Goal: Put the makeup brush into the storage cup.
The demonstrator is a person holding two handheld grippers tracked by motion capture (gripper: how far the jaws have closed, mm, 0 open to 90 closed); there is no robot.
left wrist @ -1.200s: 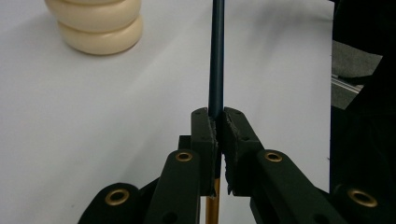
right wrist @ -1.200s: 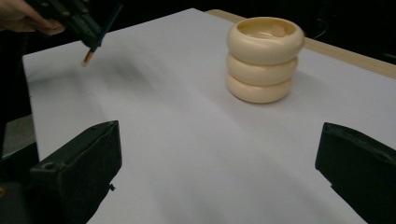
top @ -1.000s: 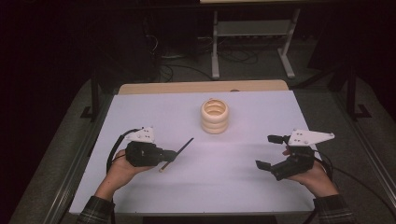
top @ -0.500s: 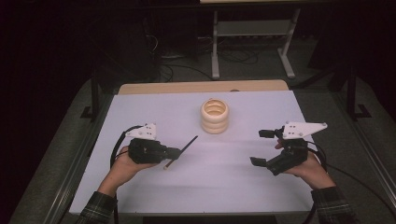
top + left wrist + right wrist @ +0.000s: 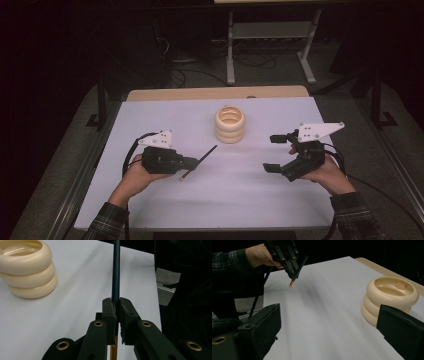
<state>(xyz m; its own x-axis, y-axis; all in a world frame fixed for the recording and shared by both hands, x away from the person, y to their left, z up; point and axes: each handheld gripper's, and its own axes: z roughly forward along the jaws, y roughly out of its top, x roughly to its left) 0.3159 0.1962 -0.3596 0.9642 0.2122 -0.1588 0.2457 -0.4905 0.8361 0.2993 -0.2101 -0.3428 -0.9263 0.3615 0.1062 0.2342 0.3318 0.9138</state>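
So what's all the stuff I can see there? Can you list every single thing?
pencil: one, dark with a tan end, clamped in the left gripper, pointing up and right toward the holder.
ringed holder: one, cream, three stacked rings with an open top, upright on the far middle of the table.
table: one, white top with a wooden strip along the far edge.
metal stand: one, pale grey, on the floor behind the table.
left gripper: one, black, shut on the pencil, at the table's left.
right gripper: one, black, jaws wide apart, nothing between them; they have just been closing a little.
hands: two, with plaid sleeves, at the near edge.
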